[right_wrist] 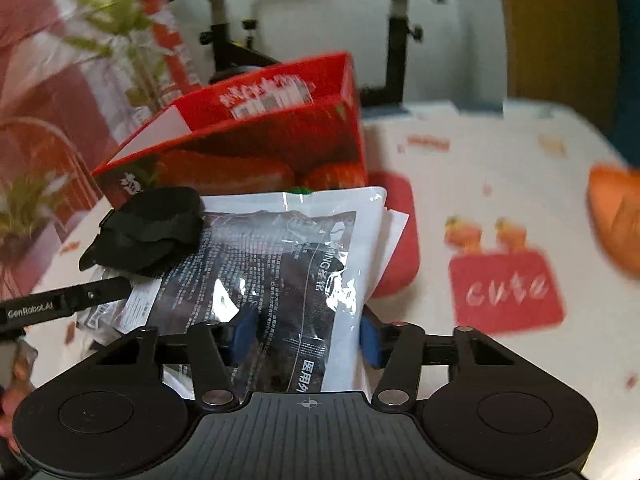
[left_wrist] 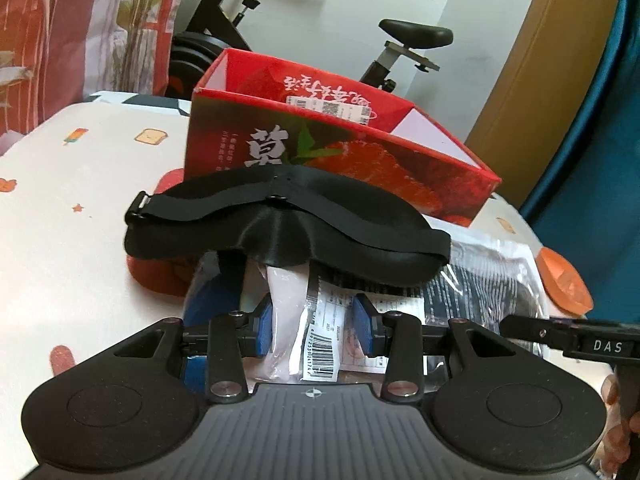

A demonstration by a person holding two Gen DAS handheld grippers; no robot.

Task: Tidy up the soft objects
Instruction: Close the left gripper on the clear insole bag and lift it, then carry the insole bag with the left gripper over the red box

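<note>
1. Our left gripper [left_wrist: 316, 330] had its 2 blue pads [left_wrist: 265, 330] closed on a pale pink packet [left_wrist: 286, 300], which rose from between the jaws.
2. A black sleep mask [left_wrist: 280, 224] rested across the top of that packet, its strap running along the far edge.
3. Our right gripper [right_wrist: 310, 336] had its pads either side of a clear plastic bag [right_wrist: 288, 276] with dark contents and a white edge; the view was blurred, so we could not tell whether the pads pressed on it.
4. In the right wrist view the mask sat at the bag's far left corner.
5. Just beyond both lay an open red strawberry box [left_wrist: 340, 152], upright on the white patterned cloth [left_wrist: 80, 208].
6. An orange object [left_wrist: 564, 280] lay at the right edge of the cloth.
7. Far behind stood an exercise bike [left_wrist: 400, 40].
</note>
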